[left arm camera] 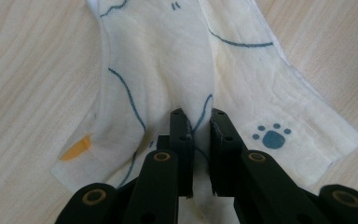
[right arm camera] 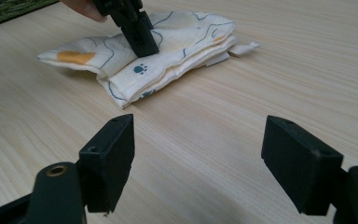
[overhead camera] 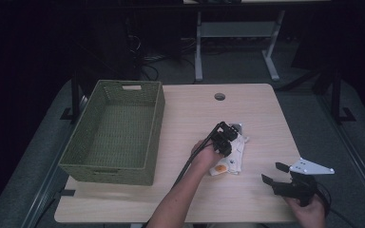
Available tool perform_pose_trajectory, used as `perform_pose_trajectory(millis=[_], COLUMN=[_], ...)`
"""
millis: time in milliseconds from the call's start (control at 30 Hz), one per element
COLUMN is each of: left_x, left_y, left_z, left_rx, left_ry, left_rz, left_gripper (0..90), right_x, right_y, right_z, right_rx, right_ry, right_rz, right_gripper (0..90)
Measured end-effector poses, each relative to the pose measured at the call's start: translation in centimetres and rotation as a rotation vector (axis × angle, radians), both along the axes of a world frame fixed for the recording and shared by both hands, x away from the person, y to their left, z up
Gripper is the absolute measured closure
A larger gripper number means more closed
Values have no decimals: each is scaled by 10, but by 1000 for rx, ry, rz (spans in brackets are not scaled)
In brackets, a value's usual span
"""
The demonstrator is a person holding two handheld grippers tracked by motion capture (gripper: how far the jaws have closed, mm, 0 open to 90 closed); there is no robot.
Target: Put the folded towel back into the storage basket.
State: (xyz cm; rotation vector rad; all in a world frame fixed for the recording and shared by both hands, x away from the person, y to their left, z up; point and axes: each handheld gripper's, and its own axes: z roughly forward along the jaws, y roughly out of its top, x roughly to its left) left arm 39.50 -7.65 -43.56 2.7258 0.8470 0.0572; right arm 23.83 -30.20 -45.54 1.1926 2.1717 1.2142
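Folded white cloth (left arm camera: 168, 70) on the counter (overhead camera: 195, 114) right of the green basket (overhead camera: 119, 137), left gripper (left arm camera: 198, 122) fingers pinching a fold of it, right gripper (right arm camera: 198, 154) fingers spread wide, empty, well apart from the cloth.

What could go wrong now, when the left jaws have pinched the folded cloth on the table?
1. The left gripper pinches only a small ridge of the top layer of the folded cloth, so lifting may unfold it or let it slip out.
2. The cloth lies in several loose layers; the lower ones may stay on the table.
3. The right gripper is open and apart from the cloth, so nothing supports the far side.
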Motion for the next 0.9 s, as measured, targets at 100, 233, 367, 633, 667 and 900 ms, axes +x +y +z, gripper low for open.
perform_pose_trajectory(millis=[100, 233, 367, 633, 667, 900], left_x=[1, 2, 1, -2, -2, 0], left_y=[0, 0, 1, 4, 4, 14], left_z=[1, 6, 13, 29, 31, 48], left_rx=[16, 38, 43, 69, 72, 69], left_ry=[3, -6, -11, -30, -30, -35], left_rz=[-5, -12, -17, -49, -51, -36], left_gripper=[823, 824, 824, 824, 824, 824], right_x=[0, 0, 0, 0, 1, 1], right_y=[0, -1, -1, -1, -1, -2], right_z=[0, 0, 0, 0, 0, -1], right_rx=[0, 3, 2, -1, 0, -2], right_ry=[0, 3, 3, 1, 0, 1], right_rz=[0, -4, -5, -10, -11, -12], right_gripper=[253, 253, 253, 253, 253, 253])
